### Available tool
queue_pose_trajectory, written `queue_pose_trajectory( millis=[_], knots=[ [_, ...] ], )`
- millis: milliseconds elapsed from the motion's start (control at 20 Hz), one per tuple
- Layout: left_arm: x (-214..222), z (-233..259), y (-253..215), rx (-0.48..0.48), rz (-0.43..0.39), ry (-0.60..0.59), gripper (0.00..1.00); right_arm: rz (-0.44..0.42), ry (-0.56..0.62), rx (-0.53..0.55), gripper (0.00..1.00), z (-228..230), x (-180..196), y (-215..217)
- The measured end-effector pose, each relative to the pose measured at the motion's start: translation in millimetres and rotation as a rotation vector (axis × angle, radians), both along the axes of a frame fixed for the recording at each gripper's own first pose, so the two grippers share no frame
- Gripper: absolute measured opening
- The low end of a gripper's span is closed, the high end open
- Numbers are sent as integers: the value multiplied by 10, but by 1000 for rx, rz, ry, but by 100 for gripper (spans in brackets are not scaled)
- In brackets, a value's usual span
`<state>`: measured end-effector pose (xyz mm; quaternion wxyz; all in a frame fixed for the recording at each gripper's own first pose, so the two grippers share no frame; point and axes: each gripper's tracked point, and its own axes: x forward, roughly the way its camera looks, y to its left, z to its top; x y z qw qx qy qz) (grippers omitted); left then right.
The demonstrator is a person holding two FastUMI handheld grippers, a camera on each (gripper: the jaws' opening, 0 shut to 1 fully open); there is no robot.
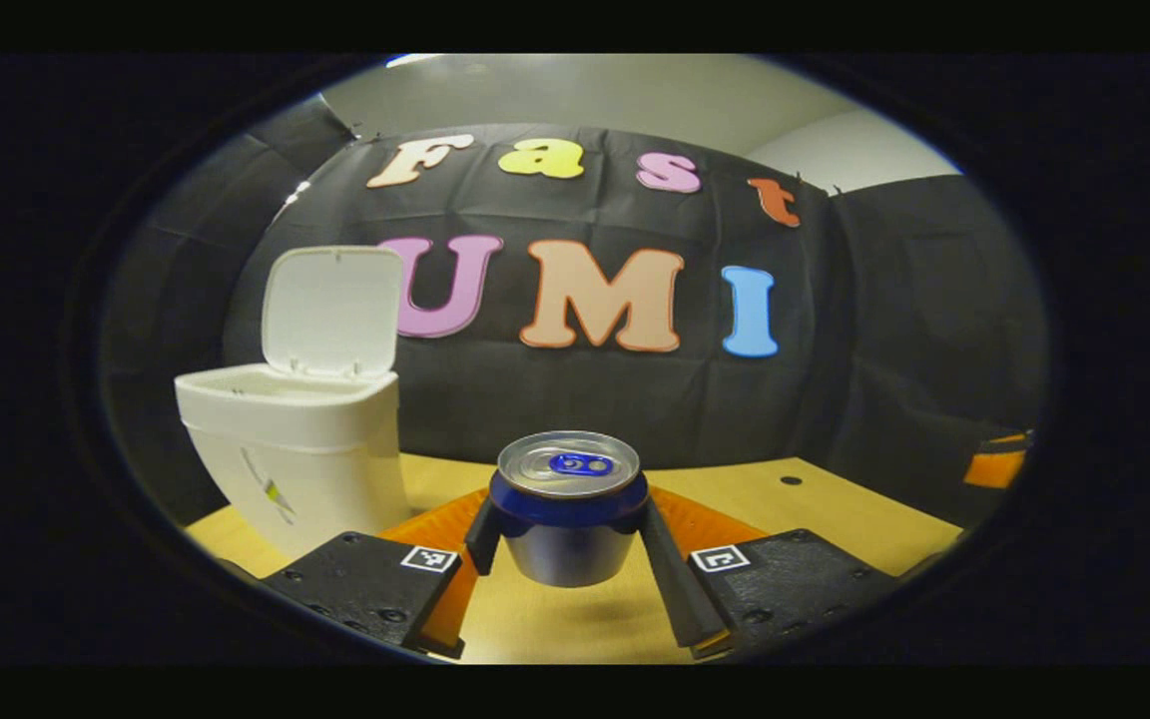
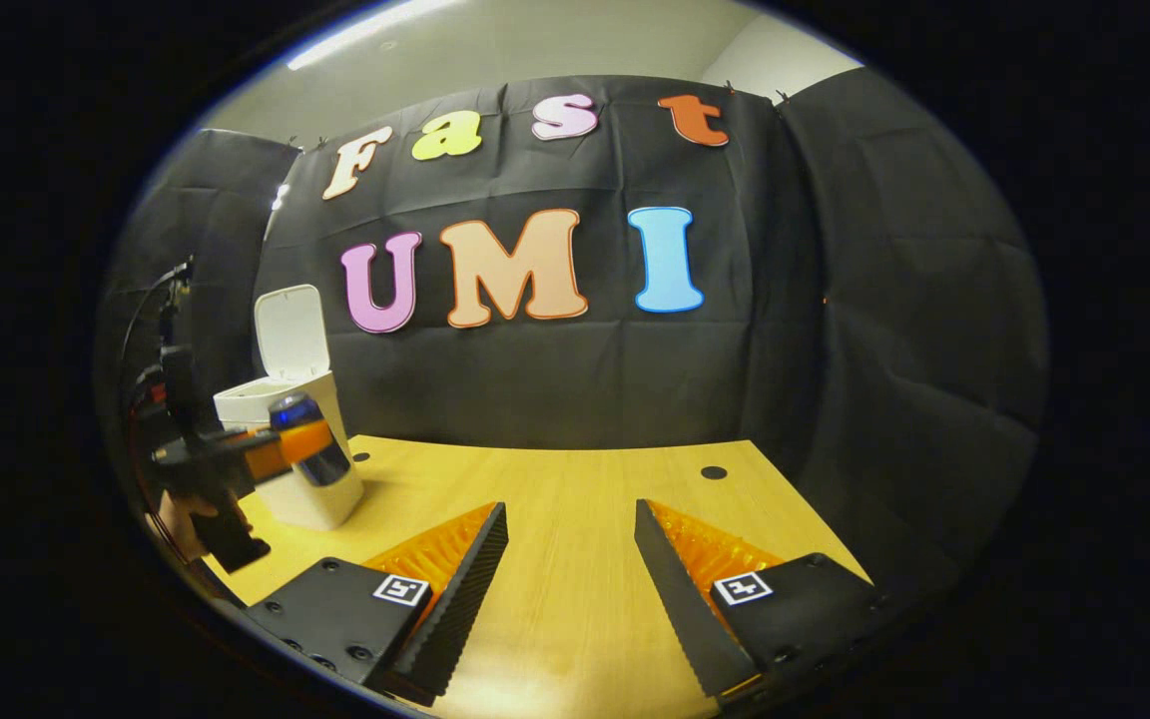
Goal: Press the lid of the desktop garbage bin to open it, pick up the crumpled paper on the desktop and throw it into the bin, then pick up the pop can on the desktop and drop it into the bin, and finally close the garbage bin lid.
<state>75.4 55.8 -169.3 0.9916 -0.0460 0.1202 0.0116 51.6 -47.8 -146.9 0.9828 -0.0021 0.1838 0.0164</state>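
Note:
A blue and silver pop can [image 1: 567, 504] hangs upright above the table, and my left gripper [image 1: 565, 534] is shut on it, one finger on each side. The white garbage bin [image 1: 297, 439] stands to the can's left with its lid [image 1: 333, 310] raised upright. In the right gripper view the same bin [image 2: 287, 439] stands at the far left, with the left gripper [image 2: 286, 449] holding the can [image 2: 307, 451] in front of it. My right gripper [image 2: 567, 559] is open over bare wood with nothing between its fingers.
The wooden table [image 2: 575, 499] runs back to the black cloth wall. A small dark hole [image 2: 713, 472] sits in the tabletop toward the back right. A hand [image 2: 181, 519] holds the left gripper at the left edge of the table.

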Motion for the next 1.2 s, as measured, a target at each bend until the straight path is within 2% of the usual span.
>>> queue_pose_trajectory(
  millis=[300, 450, 650, 850, 1050, 1100, 1200],
  knots=[
    [164, 735, 1027, 109, 103, -85, 69, -4, -4, 64, 88, 74, -91, 390],
    [301, 768, 1532, 133, 142, -65, 69, -21, 3, 75, 88, 54, -136, 521],
    [519, 457, 2149, 146, 189, 15, 70, -62, 17, 69, 88, 3, -224, 606],
    [668, 53, 2402, 118, 182, 118, 70, -88, 39, 55, 88, -51, -282, 678],
    [624, -285, 2396, 59, 182, 204, 72, -86, 47, 42, 88, -40, -312, 737],
    [612, -285, 2399, 95, 177, 205, 73, -84, 46, 39, 88, -21, -315, 749],
    [633, -280, 2385, 109, 171, 190, 75, -80, 43, 34, 88, 15, -327, 752]
  ],
)
